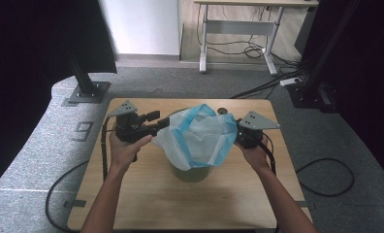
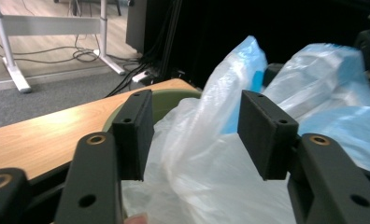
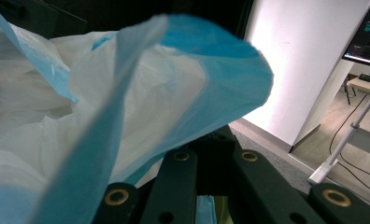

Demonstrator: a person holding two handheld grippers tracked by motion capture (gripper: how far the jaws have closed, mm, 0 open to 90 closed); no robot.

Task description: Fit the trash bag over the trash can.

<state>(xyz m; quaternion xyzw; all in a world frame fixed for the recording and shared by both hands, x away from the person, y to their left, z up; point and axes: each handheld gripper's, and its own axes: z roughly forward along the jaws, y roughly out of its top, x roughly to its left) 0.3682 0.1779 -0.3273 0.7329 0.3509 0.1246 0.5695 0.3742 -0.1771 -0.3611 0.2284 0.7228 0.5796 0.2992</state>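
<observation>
The green bin (image 1: pixel 192 172) is mostly hidden: the white-blue plastic bag (image 1: pixel 200 136) covers its top, and just the lower wall shows under the bag in the high view. In the left gripper view a part of the bin rim (image 2: pixel 167 100) shows behind the left jaw. What is inside the bin or inside the bag cannot be seen. A small dark round thing (image 1: pixel 223 111) lies on the worktop (image 1: pixel 229 194) behind the bag, too small to tell what it is.

The bin stands approx. in the middle of the worktop w/ the bag draped over it, blue edge on top, bag mouth puffed up & crumpled.

The left gripper (image 2: pixel 195 135) is at the left side of the bag, held about level, pointing to the bag. Its jaws stand apart, the bag film lies between them, but the pads do not press it. The right gripper (image 3: pixel 211 163) is at the right edge of the bag; its jaws are closed together & the blue rim of the bag is pinched there, the film rising over the camera. Both forearms come from the bottom, hands wrapped around the gripper bodies.
</observation>
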